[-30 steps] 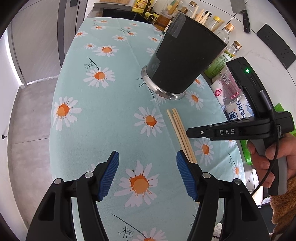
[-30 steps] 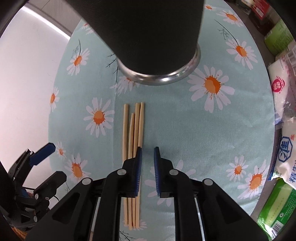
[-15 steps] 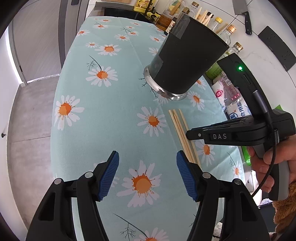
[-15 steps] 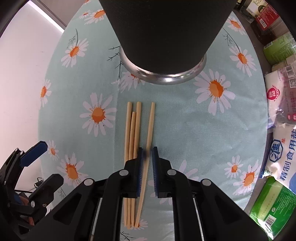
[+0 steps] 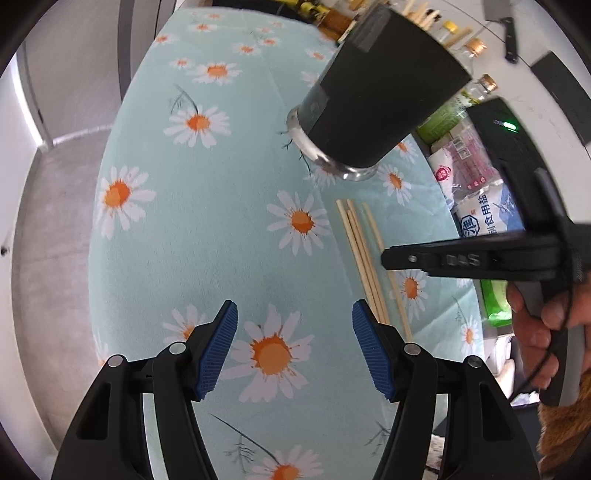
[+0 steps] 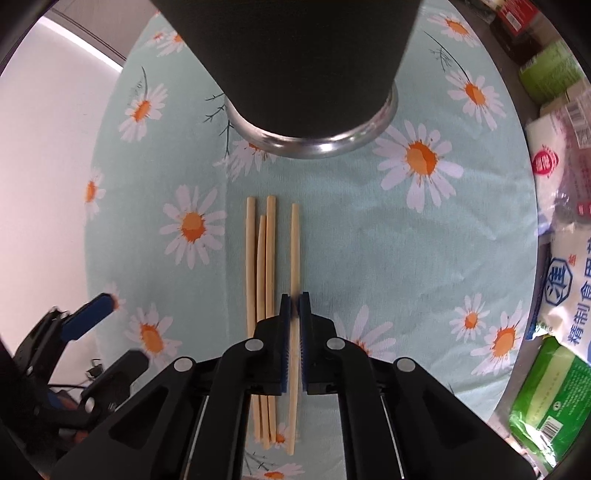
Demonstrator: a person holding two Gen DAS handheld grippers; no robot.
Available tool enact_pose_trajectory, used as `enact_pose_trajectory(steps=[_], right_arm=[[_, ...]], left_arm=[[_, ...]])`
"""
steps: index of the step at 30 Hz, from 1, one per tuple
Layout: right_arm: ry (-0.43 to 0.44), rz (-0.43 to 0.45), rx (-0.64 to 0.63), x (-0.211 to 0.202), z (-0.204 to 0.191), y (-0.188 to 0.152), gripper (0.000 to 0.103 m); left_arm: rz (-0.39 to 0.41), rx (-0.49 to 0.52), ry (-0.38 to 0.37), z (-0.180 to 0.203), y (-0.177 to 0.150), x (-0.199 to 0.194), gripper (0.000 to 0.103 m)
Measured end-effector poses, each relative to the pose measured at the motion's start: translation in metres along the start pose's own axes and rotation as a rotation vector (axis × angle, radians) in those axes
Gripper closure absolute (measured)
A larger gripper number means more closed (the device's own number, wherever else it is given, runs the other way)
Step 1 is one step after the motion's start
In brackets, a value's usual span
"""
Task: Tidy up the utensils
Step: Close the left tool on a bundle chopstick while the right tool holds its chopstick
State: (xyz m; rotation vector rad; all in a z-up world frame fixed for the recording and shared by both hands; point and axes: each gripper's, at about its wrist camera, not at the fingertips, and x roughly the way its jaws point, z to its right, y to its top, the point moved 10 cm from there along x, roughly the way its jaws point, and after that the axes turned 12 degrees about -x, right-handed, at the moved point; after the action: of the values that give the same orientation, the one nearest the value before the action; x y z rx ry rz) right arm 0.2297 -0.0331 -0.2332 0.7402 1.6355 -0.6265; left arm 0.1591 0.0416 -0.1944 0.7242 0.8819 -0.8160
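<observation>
Several wooden chopsticks [image 6: 264, 280] lie side by side on the daisy tablecloth [image 6: 369, 258], in front of a black utensil holder with a metal base [image 6: 310, 92]. My right gripper [image 6: 294, 306] is shut on the rightmost chopstick [image 6: 294, 251], which stands a little apart from the other three. In the left wrist view the chopsticks [image 5: 360, 254] lie right of centre, the holder [image 5: 373, 103] beyond them, and the right gripper [image 5: 386, 258] reaches in from the right. My left gripper [image 5: 294, 325] is open and empty above the cloth.
Salt bags [image 6: 565, 258], a green packet [image 6: 546, 402] and bottles [image 5: 476, 48] stand along the right edge of the table. A knife [image 5: 504, 26] hangs on the wall behind. The table's left edge drops to a grey floor [image 5: 48, 221].
My right gripper closed on the rightmost chopstick and drew it slightly right of the others. The left gripper stayed open and drifted little.
</observation>
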Motion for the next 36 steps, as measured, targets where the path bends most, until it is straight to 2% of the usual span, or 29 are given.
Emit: enact_pose_trajectory(steps=[5,8,14,18,26,28,36], right_arm=[[0.034,0.029,-0.016,-0.012,0.006,-0.003,0.098],[0.060,0.044,-0.033,-0.017,0.010,-0.006,0.098],[0.106,0.079,-0.090,-0.033,0.029,-0.014,0.098],[0.149,0.101,-0.125,-0.047,0.028,-0.023,0.098],[0.201,0.133,-0.160,-0.061,0.039,-0.029,0.098],[0.208,0.137,-0.164,-0.061,0.038,-0.030,0.098],[0.220,0.144,-0.179,-0.069,0.046,-0.037,0.098]], left_arm=[[-0.049,-0.030,0.027,0.007,0.002,0.010,0.040],[-0.096,-0.041,0.116,0.009,0.000,0.022,0.040],[-0.143,-0.104,0.157,0.022,0.004,0.039,0.043],[-0.166,-0.132,0.211,0.030,0.007,0.048,0.058],[-0.165,-0.142,0.274,0.042,0.009,0.057,0.066],[-0.167,-0.143,0.295,0.045,0.008,0.062,0.071],[-0.165,-0.142,0.338,0.053,0.005,0.075,0.075]])
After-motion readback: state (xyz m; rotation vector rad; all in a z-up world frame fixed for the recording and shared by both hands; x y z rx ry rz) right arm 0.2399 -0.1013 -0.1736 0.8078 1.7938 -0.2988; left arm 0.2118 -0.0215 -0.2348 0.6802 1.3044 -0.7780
